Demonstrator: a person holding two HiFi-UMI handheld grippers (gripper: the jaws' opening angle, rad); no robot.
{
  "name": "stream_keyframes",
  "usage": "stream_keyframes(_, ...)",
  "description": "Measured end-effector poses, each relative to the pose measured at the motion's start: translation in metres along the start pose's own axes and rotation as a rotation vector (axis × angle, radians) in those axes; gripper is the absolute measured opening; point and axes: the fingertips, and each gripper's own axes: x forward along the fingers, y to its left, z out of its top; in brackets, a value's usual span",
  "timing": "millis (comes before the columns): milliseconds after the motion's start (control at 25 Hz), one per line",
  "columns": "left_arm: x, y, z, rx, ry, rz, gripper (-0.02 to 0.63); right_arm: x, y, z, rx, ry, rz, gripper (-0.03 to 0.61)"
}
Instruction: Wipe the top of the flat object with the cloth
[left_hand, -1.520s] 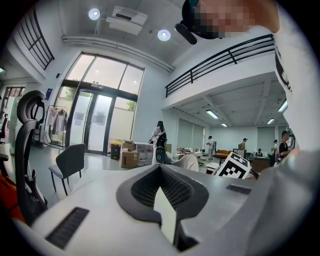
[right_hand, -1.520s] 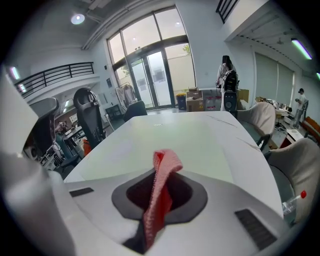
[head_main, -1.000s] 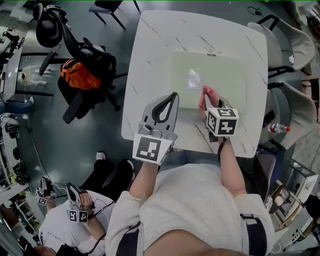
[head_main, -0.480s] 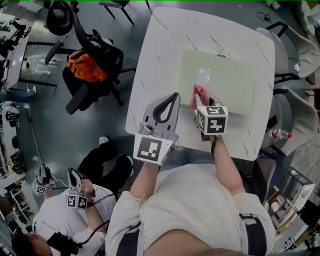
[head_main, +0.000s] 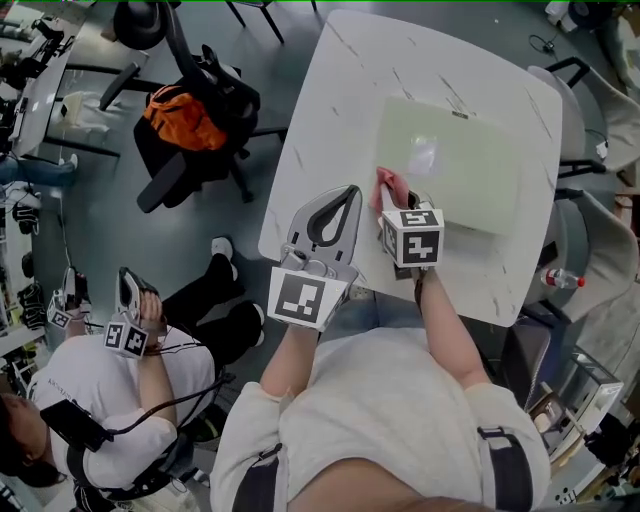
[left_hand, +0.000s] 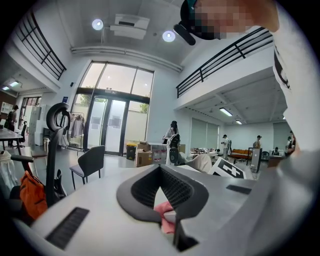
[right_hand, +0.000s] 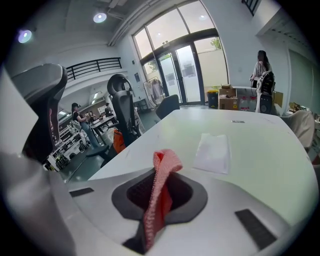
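A pale green flat mat (head_main: 455, 165) lies on the white marble table (head_main: 330, 110). My right gripper (head_main: 397, 204) is shut on a pink cloth (head_main: 388, 185), which sits at the mat's near-left corner. In the right gripper view the cloth (right_hand: 161, 182) stands up between the jaws of the right gripper (right_hand: 159, 212), with the mat (right_hand: 260, 150) stretching ahead. My left gripper (head_main: 347, 193) rests shut over the table's near edge, just left of the cloth, holding nothing. The left gripper view looks past the left gripper (left_hand: 167, 214) to the pink cloth (left_hand: 165, 210).
A whitish patch (head_main: 420, 155) shows on the mat. An office chair with an orange bag (head_main: 180, 115) stands left of the table. Chairs (head_main: 600, 130) and a bottle (head_main: 560, 278) are at the right. A seated person with grippers (head_main: 125, 335) is at lower left.
My right gripper has carried the cloth leftward along the mat's near edge to its near-left corner. The left gripper has stayed put.
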Motion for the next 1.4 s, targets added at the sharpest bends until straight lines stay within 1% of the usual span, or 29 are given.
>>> stream_keyframes(160, -0.006, 0.003, 0.000, 0.002, 0.001, 0.013, 0.008, 0.004, 0.007, -0.001, -0.012, 0.006, 0.007, 0.035)
stream_keyframes(360, -0.012, 0.005, 0.002, 0.006, -0.002, 0.024, 0.008, 0.004, 0.013, 0.001, -0.013, -0.012, 0.026, 0.035)
stream_keyframes(480, -0.014, 0.003, 0.004, 0.012, -0.006, 0.021, 0.008, 0.002, 0.011, 0.004, 0.007, -0.033, 0.043, 0.035)
stream_keyframes(560, -0.014, 0.001, 0.006, 0.014, -0.008, 0.017, 0.008, -0.002, 0.007, 0.003, 0.021, -0.037, 0.039, 0.035)
stream_keyframes(720, -0.017, -0.006, 0.011, 0.018, -0.018, 0.009, 0.008, -0.014, -0.008, -0.002, 0.029, -0.035, 0.003, 0.035)
stream_keyframes(960, -0.021, -0.022, 0.013, 0.027, -0.026, -0.024, 0.008, -0.036, -0.040, -0.015, 0.082, -0.051, -0.065, 0.035)
stream_keyframes(1400, -0.029, -0.054, 0.019, 0.068, -0.031, -0.093, 0.008, -0.086, -0.086, -0.028, 0.152, -0.132, -0.180, 0.035)
